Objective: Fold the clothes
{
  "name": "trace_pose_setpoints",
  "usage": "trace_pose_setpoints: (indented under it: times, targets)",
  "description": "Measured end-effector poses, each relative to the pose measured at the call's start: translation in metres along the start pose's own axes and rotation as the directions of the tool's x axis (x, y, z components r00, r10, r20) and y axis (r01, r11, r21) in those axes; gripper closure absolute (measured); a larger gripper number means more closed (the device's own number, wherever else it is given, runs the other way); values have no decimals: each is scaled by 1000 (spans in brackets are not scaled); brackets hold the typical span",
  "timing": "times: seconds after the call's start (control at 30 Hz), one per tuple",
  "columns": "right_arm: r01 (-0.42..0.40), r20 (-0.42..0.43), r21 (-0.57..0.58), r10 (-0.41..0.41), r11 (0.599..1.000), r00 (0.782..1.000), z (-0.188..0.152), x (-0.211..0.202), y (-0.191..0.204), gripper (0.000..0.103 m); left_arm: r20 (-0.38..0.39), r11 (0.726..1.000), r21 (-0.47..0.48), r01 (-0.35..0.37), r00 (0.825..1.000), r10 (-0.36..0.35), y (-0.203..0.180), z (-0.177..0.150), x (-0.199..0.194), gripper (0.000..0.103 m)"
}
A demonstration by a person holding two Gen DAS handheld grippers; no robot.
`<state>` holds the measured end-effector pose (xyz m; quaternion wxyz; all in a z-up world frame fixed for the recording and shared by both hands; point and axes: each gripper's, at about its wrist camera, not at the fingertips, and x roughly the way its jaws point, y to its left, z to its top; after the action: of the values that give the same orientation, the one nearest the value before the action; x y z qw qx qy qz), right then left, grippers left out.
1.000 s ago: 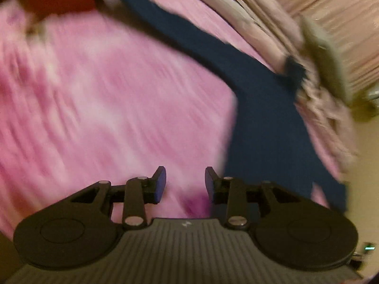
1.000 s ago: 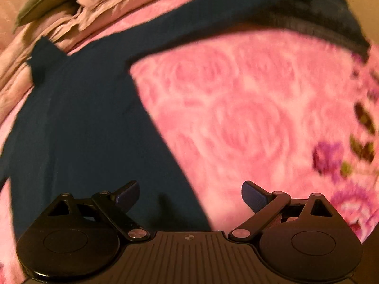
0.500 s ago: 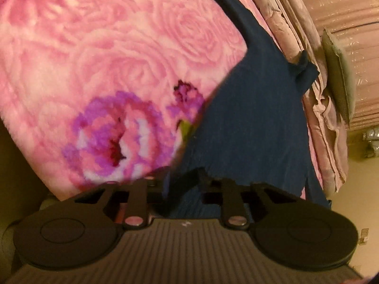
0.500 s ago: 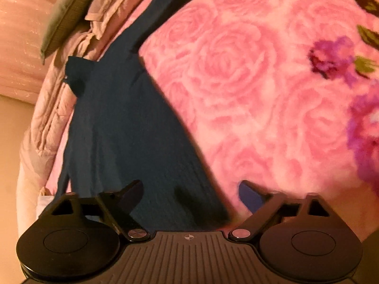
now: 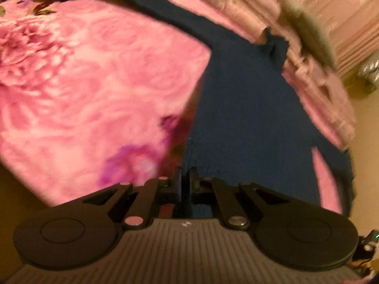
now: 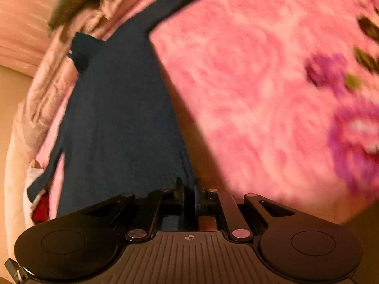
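Right now I have both tongs clenched on the near hem of the navy garment (image 5: 248, 108), one at each bottom corner as far as I can judge. My left gripper (image 5: 185, 177) bites the cloth at its left edge, and my right gripper (image 6: 189, 189) bites it at its right edge, the jaws pressed together with fabric between them in both views.

The garment lies spread lengthwise on the pink floral blanket (image 5: 94, 82), body flat, collar (image 6: 81, 47) at the far end against the rumpled pale bedding (image 6: 47, 90). One sleeve runs far away across the blanket; the other trails off beside the bedding.

I judge the folding barely begun: the cloth is laid out and gripped, but no fold shows yet. The sleeves, the body and the final tidy-up all seem left to do.

Both pictures are smeared, so weave and wrinkles are hard to read. Each gripper's own body hides the hem below the jaws, and I cannot see how deep the bite goes. A greenish cushion (image 5: 308, 33) and something red (image 6: 40, 210) are too blurred to identify further.
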<state>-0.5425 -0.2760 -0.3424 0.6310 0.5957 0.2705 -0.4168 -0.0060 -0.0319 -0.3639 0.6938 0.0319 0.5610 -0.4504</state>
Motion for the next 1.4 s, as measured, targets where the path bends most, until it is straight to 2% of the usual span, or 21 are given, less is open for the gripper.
trace_pose_setpoints:
  times: [0.13, 0.23, 0.27, 0.33, 0.4, 0.43, 0.47, 0.53, 0.6, 0.67, 0.73, 0.83, 0.9, 0.93, 1.0, 1.07, 1.13, 1.2, 1.27, 1.3, 1.4]
  targets:
    - [113, -10, -99, -114, 989, 993, -11, 9, 10, 98, -57, 994, 59, -87, 994, 90, 10, -23, 18, 98]
    - [200, 18, -202, -200, 959, 980, -15, 8, 25, 97, -31, 982, 129, -136, 989, 141, -2, -28, 20, 95]
    - [228, 29, -235, -228, 945, 973, -17, 8, 30, 92, -25, 974, 159, -162, 985, 168, -10, -26, 18, 90]
    - [285, 54, -300, -282, 910, 958, -19, 7, 40, 39, 7, 956, 189, -226, 973, 229, -20, -19, 9, 88]
    - [375, 157, -370, -340, 850, 927, -18, -2, 59, 38, 60, 941, 188, -282, 959, 276, -26, -9, -5, 87]
    - [390, 204, -390, -334, 834, 920, -16, -5, 69, 38, 95, 942, 172, -288, 957, 275, -30, -3, -12, 87]
    - [389, 243, -405, -312, 828, 918, -13, -7, 80, 38, 128, 946, 163, -279, 957, 260, -35, 3, -15, 87]
    - [359, 285, -437, -252, 824, 925, -6, -1, 100, 38, 117, 942, 220, -252, 966, 231, -52, 4, 4, 87]
    - [322, 283, -493, -202, 808, 938, -4, 21, 122, 38, 101, 934, 279, -224, 974, 203, -69, 5, 24, 87]
    - [313, 255, -553, -201, 772, 946, -15, 43, 130, 38, 67, 925, 324, -200, 980, 188, -82, 0, 46, 87]
    - [305, 223, -610, -210, 731, 952, -27, 65, 136, 38, 43, 924, 317, -215, 976, 212, -81, -16, 59, 85]
    - [296, 152, -614, -258, 732, 954, -48, 68, 113, 38, -23, 928, 300, -222, 971, 239, -78, -35, 57, 85]
    - [305, 124, -636, -297, 709, 947, -61, 59, 102, 38, -91, 928, 296, -226, 960, 263, -77, -45, 49, 85]
    - [310, 95, -631, -326, 711, 941, -63, 54, 98, 38, -141, 923, 300, -242, 945, 294, -78, -48, 44, 85]
    - [310, 23, -585, -366, 750, 930, -59, 42, 93, 38, -210, 916, 294, -272, 917, 340, -81, -52, 35, 85]
    - [313, 15, -544, -364, 779, 931, -50, 25, 97, 38, -236, 907, 277, -316, 893, 383, -91, -48, 19, 85]
    - [315, 20, -503, -354, 804, 935, -39, 7, 103, 38, -196, 908, 270, -321, 904, 379, -110, -37, -3, 83]
    - [297, 31, -491, -325, 819, 945, -25, -14, 117, 38, -150, 907, 271, -321, 917, 370, -132, -25, -26, 72]
    - [271, 42, -488, -288, 829, 957, -9, -36, 136, 21, -95, 904, 281, -322, 928, 360, -159, -12, -51, 72]
    - [261, 58, -487, -268, 834, 962, -3, -48, 145, 4, -63, 902, 286, -323, 933, 354, -172, -8, -64, 70]
    - [242, 127, -504, -206, 829, 970, 6, -86, 171, 2, 24, 895, 300, -330, 941, 338, -212, 2, -97, 61]
